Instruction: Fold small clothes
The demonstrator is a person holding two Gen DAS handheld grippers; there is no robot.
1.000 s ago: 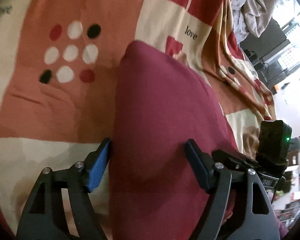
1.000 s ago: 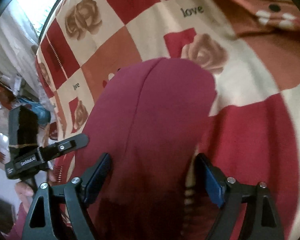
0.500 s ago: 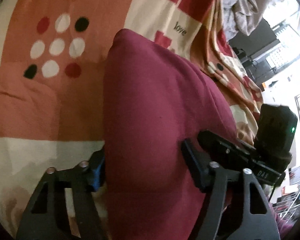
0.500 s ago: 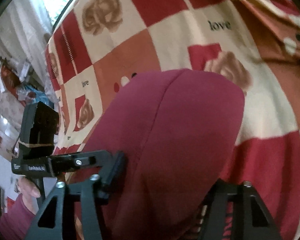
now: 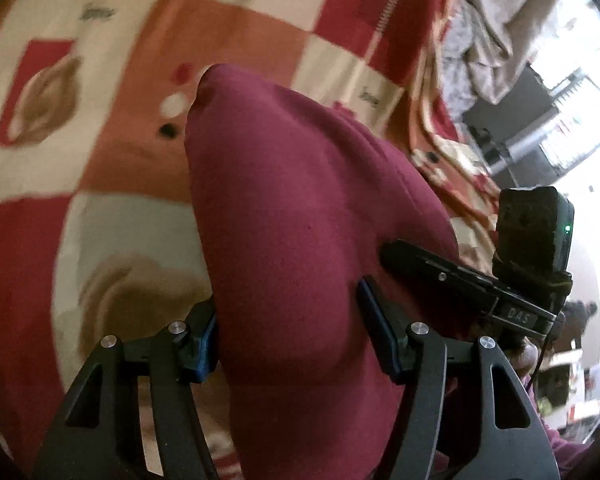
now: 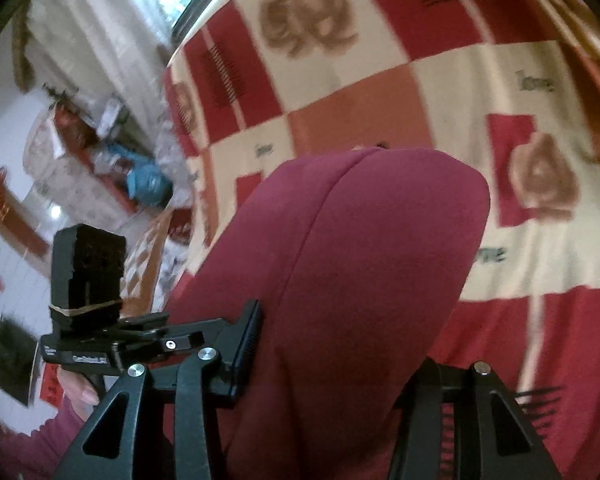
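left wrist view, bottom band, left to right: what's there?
Patchwork blanket → left gripper's blue-padded left finger → maroon garment → its right finger → right gripper's black body.

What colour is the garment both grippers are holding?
Plain maroon garment, no print; clearest in the left wrist view.

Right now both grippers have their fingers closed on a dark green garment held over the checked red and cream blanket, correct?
Not quite: the garment is maroon, not dark green, as the left wrist view shows. The rest holds: the left gripper and right gripper grip it over the checked blanket.
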